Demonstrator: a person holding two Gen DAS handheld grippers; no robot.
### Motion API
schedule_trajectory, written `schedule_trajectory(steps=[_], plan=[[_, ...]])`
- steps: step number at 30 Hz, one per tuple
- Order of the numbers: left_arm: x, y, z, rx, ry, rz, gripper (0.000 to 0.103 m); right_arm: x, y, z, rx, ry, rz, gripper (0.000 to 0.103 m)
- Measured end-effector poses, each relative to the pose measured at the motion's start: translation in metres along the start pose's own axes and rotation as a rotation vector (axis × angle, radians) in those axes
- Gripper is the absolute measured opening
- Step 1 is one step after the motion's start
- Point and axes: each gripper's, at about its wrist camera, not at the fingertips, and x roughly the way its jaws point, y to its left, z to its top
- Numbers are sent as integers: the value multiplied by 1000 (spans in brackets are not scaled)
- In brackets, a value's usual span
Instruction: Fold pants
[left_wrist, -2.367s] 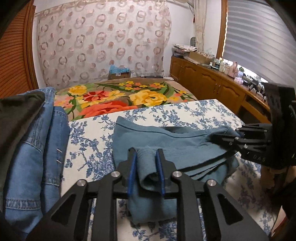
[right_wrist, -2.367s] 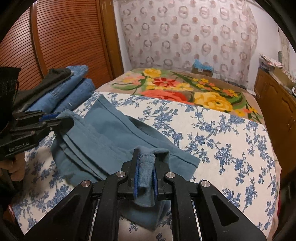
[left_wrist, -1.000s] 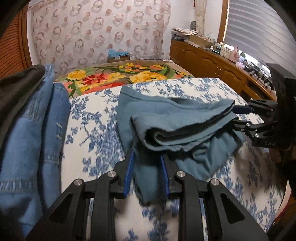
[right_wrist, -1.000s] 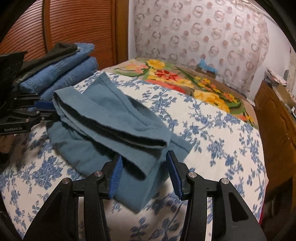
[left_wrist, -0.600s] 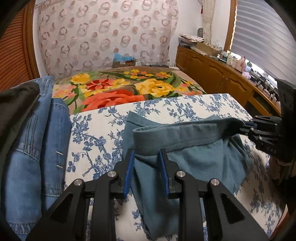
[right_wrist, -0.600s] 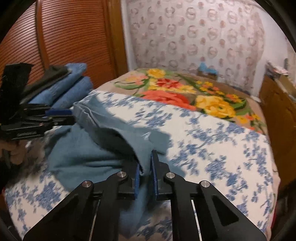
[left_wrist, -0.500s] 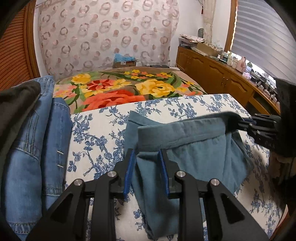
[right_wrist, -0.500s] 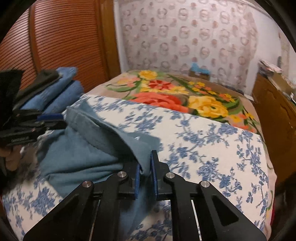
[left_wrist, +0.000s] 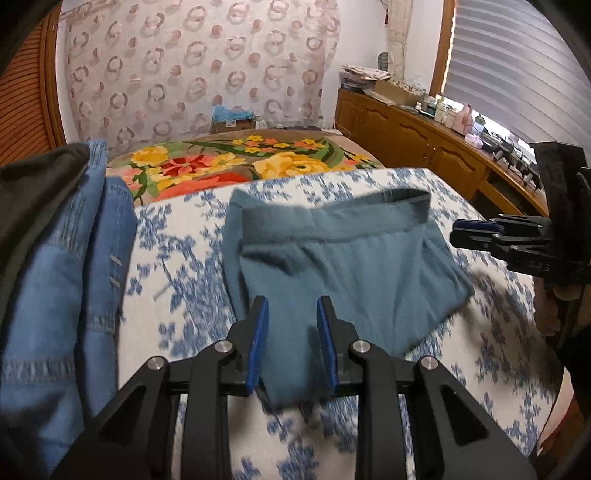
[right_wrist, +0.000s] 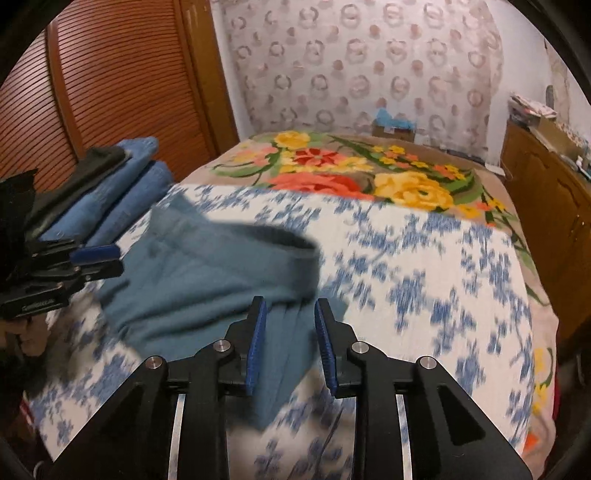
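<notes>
The teal pants (left_wrist: 343, 258) lie folded in a compact bundle on the blue-flowered bedspread (left_wrist: 184, 229), waistband at the far side. They also show in the right wrist view (right_wrist: 207, 280). My left gripper (left_wrist: 291, 321) is open just above the bundle's near left corner, and cloth shows between its blue pads without being pinched. My right gripper (right_wrist: 288, 321) is open over the bundle's near right corner. Each gripper appears in the other's view, the right one (left_wrist: 476, 230) beside the bundle's right edge and the left one (right_wrist: 99, 260) at its left edge.
A stack of folded blue jeans with a dark garment on top (left_wrist: 55, 240) lies at the bed's left side (right_wrist: 110, 184). A bright floral blanket (left_wrist: 229, 166) covers the far half of the bed. Wooden cabinets (left_wrist: 424, 136) run along the right; a slatted wooden door (right_wrist: 110, 81) stands left.
Both grippers held the raised waistband edge half a second ago. They have let go and opened, and the pants have dropped flat onto the folded bundle. Both grippers have drawn back slightly.
</notes>
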Motion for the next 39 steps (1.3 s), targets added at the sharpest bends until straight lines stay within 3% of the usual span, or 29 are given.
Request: schedule_trajectory(steps=[11, 23, 29, 39], plan=[[6, -3, -15, -5, 30, -2, 25, -7, 19, -35, 14, 50, 35, 26], [12, 1, -19, -16, 32, -14, 25, 2, 32, -44, -60, 80, -15, 26], [12, 2, -20, -21, 31, -14, 26, 0, 38, -48, -116, 83, -11, 3], [11, 2, -20, -22, 30, -11, 26, -14, 20, -54, -104, 74, -41, 0]])
